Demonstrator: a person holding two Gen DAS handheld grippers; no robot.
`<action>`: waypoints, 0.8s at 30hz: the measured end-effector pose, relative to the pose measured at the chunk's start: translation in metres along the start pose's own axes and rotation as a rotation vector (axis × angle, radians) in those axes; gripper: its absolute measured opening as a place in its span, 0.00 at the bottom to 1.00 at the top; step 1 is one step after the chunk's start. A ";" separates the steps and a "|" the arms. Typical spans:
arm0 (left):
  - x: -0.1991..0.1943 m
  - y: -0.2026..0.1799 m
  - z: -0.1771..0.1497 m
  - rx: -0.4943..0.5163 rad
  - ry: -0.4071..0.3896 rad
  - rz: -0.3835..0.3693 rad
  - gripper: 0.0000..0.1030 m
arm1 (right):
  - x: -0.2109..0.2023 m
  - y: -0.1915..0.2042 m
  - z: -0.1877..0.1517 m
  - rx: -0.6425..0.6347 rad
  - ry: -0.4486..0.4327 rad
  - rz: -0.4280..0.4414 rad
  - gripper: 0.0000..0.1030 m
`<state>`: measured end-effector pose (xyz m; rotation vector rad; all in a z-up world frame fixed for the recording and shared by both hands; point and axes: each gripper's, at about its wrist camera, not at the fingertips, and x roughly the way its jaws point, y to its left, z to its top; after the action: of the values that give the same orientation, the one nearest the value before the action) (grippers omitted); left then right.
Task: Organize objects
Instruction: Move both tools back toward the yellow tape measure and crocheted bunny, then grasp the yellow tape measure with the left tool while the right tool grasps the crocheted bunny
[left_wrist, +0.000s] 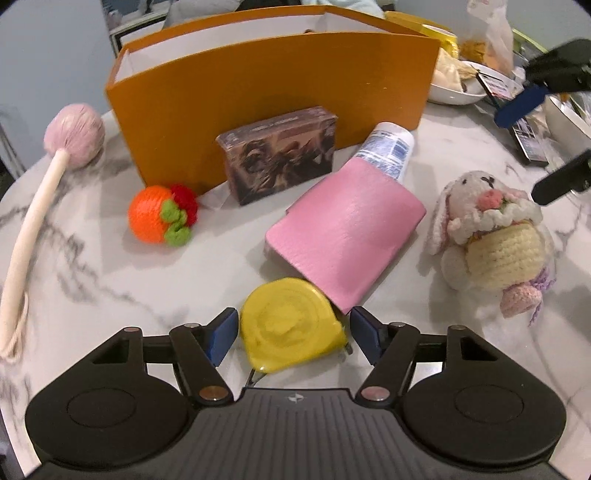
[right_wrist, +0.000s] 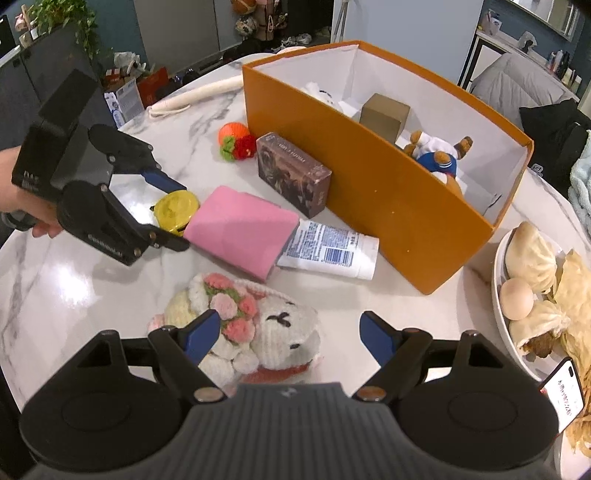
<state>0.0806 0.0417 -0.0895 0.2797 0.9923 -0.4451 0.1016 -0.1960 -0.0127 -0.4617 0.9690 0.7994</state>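
the big orange cardboard box (right_wrist: 391, 192) with white inside is standing on the white marble table (right_wrist: 74, 280); all places here are given from this box. no writing is clear enough to read: the white tube (right_wrist: 328, 253) has blue print and a barcode, and the dark brown printed carton (right_wrist: 293, 173) has blurred letters on top.

the round yellow tape measure (left_wrist: 291, 334) is lying flat in front of the box, touching the corner of the pink flat pouch (left_wrist: 343, 236). the pouch's long axis is running diagonally toward the box, over the tube. the left gripper (left_wrist: 293, 334) is spread open, its blue pads on both sides of the tape measure; i cannot tell if they are touching it.

the right gripper (right_wrist: 288, 338) is open too, over the white crocheted rabbit (right_wrist: 266, 332), which is lying near the box's long wall. the orange knitted ball (left_wrist: 159, 216) is sitting by the box's corner.
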 end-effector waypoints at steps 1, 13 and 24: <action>-0.001 0.001 -0.001 -0.006 -0.002 0.005 0.77 | 0.001 0.001 0.000 -0.001 0.002 0.000 0.81; -0.004 0.011 0.002 -0.088 0.049 0.071 0.64 | 0.003 0.005 -0.001 0.000 0.002 0.045 0.81; -0.005 0.013 0.002 -0.106 0.055 0.074 0.65 | 0.027 0.053 -0.010 -0.244 0.078 0.055 0.82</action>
<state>0.0862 0.0535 -0.0844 0.2337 1.0522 -0.3176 0.0640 -0.1584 -0.0412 -0.6830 0.9638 0.9603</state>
